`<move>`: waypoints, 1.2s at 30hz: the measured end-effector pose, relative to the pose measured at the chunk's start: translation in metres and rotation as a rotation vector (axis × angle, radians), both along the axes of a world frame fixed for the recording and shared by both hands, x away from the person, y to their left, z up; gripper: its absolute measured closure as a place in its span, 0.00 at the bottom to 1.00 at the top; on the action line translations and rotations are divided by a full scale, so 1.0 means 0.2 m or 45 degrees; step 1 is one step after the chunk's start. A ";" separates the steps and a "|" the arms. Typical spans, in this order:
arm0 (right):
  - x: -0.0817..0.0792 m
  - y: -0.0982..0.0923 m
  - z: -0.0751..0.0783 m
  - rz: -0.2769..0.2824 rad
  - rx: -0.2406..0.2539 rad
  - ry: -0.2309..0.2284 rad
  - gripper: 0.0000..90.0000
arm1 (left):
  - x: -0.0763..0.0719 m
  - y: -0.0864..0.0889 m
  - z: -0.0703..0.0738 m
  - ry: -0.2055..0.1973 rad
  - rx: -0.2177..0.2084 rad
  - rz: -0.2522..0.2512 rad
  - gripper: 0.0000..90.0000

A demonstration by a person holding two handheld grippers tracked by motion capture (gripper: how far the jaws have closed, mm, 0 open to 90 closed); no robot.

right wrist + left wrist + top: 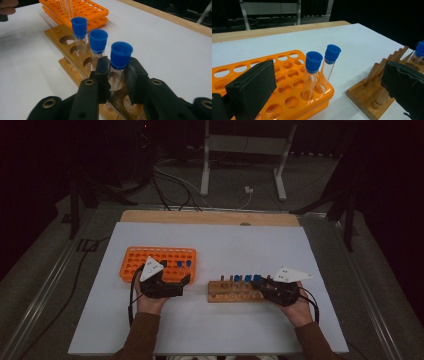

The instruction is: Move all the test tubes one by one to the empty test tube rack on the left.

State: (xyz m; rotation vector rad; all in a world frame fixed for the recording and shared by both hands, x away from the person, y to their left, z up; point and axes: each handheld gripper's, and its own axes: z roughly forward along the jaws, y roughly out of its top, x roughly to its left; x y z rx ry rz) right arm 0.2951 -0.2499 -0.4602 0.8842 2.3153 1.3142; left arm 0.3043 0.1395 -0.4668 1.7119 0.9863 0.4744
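Observation:
An orange tube rack (150, 260) lies left of centre, with two blue-capped glass tubes (184, 265) upright at its near right corner. My left gripper (169, 276) sits just in front of it. Its jaws stand wide open and level with those tubes (312, 72), touching neither. To the right, a wooden rack (225, 295) holds three blue-capped tubes in a row. My right gripper (261, 284) is shut on the nearest tube (121, 55), its pads pressing the glass just below the cap while the tube stands in its hole. The other two tubes (98, 42) stand behind it.
The white board (215, 330) covers a wooden table whose far edge (210, 217) shows. The wooden rack (57, 35) has open holes and pegs. Beyond the table, the floor carries cables and a metal stand (245, 150).

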 end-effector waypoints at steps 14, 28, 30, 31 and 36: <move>0.00 0.00 0.00 0.014 0.015 0.014 0.86 | -0.01 -0.01 0.01 -0.016 0.009 0.013 0.01; 0.01 -0.03 0.06 -0.011 0.061 0.028 0.86 | -0.01 0.02 0.03 -0.025 0.006 0.025 0.01; 0.01 -0.03 0.08 -0.011 0.065 0.027 0.86 | -0.01 0.02 0.03 -0.026 0.004 0.027 0.01; 0.01 -0.03 0.09 -0.011 0.066 0.026 0.86 | -0.01 0.02 0.03 -0.025 0.008 0.026 0.01; 0.01 -0.04 0.14 -0.013 0.080 0.016 0.86 | -0.01 0.01 0.03 -0.016 0.033 0.031 0.01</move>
